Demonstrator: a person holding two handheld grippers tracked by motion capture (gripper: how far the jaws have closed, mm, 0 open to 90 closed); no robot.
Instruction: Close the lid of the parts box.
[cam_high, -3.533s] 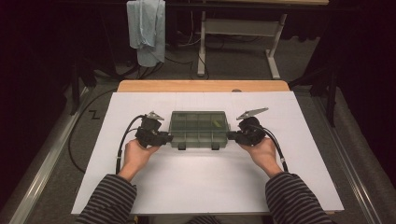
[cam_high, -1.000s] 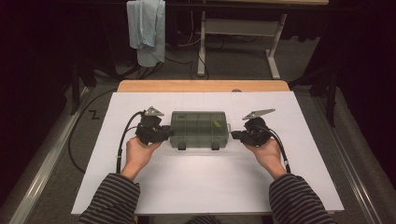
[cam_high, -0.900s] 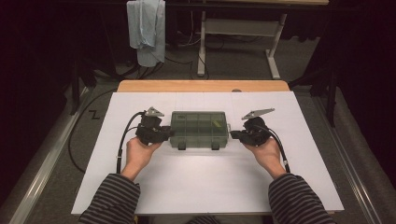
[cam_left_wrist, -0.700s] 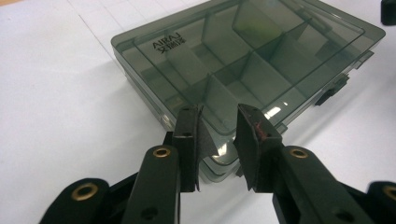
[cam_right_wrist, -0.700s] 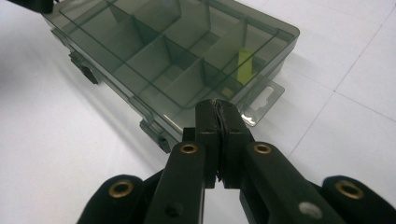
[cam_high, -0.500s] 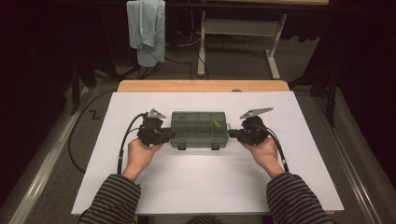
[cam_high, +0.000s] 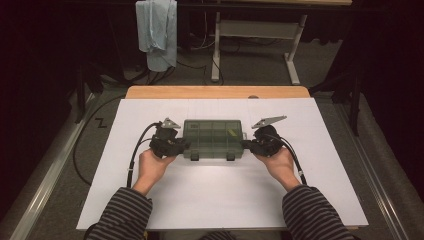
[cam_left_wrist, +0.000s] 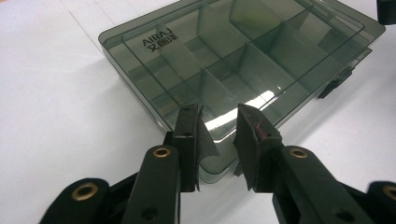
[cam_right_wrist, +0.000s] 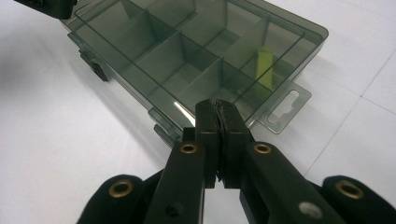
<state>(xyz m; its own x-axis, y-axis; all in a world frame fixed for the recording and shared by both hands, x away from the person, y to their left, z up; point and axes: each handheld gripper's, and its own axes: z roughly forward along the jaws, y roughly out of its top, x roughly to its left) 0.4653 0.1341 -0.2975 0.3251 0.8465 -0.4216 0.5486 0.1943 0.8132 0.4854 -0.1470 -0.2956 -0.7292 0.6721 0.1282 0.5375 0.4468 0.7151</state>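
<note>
I'm bracing the closed organizer box (cam_high: 214, 139): left tool (cam_left_wrist: 218, 140) partly open at its corner, right tool (cam_right_wrist: 218, 122) shut, empty; lid unopened.

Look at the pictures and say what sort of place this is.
Probably a lab or workshop recording bench: a white-covered table, handheld grippers with trailing cables at a smoky compartment box, and metal desk frames on dark flooring behind.

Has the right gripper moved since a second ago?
Yes. In the high view the right gripper has slid left along the white table cover, closing the gap to the compartment box; its shut jaws now meet the box's right end.
</note>
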